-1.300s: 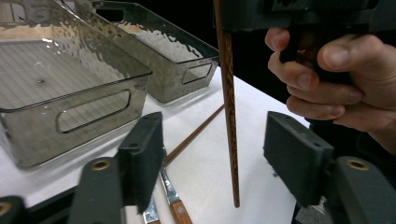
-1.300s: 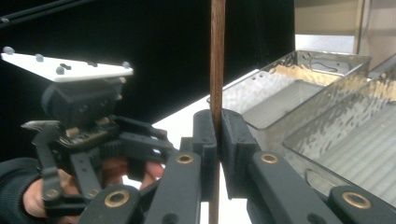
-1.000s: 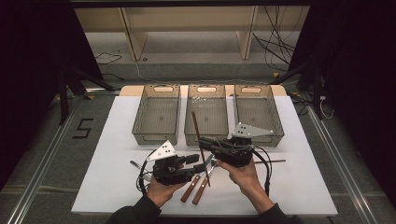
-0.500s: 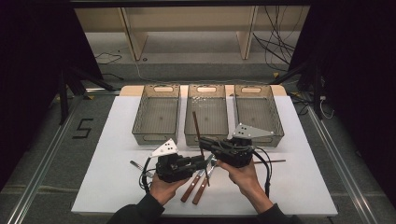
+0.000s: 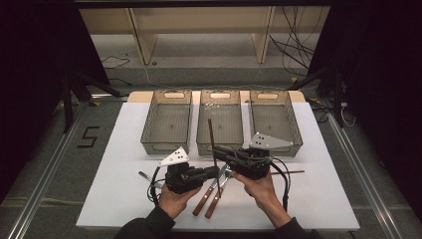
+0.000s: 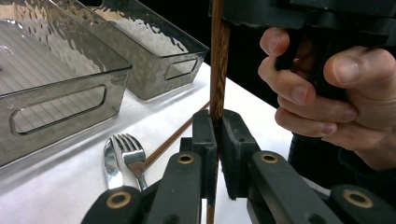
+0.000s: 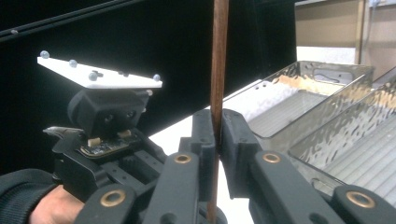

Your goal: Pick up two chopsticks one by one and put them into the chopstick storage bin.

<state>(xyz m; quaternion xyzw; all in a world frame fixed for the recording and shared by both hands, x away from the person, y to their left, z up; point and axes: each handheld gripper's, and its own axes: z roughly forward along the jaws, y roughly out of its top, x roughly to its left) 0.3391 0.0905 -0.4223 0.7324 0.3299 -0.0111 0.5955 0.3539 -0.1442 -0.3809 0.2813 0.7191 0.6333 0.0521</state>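
We hold 1 brown chopstick (image 5: 212, 144) upright between both tongs, just in front of the middle of 3 clear trays (image 5: 219, 122) on the white surface (image 5: 114, 189). Left tongs (image 5: 215, 173) point right, level w/ the surface; their jaws have just been closing and now clamp the stick low down, pads pressed on it in the left gripper view (image 6: 218, 70). Right tongs (image 5: 217, 151) point left, a bit higher, clenched on the same stick, seen in the right gripper view (image 7: 218, 60). Both forearms come in from the near edge, hands wrapped round the gripper bodies, knuckles close together. A 2nd chopstick (image 5: 291, 173) lies flat by the right hand (image 5: 259, 184). A fork (image 6: 132, 156) & spoon (image 6: 111, 161) lie near the left tongs.
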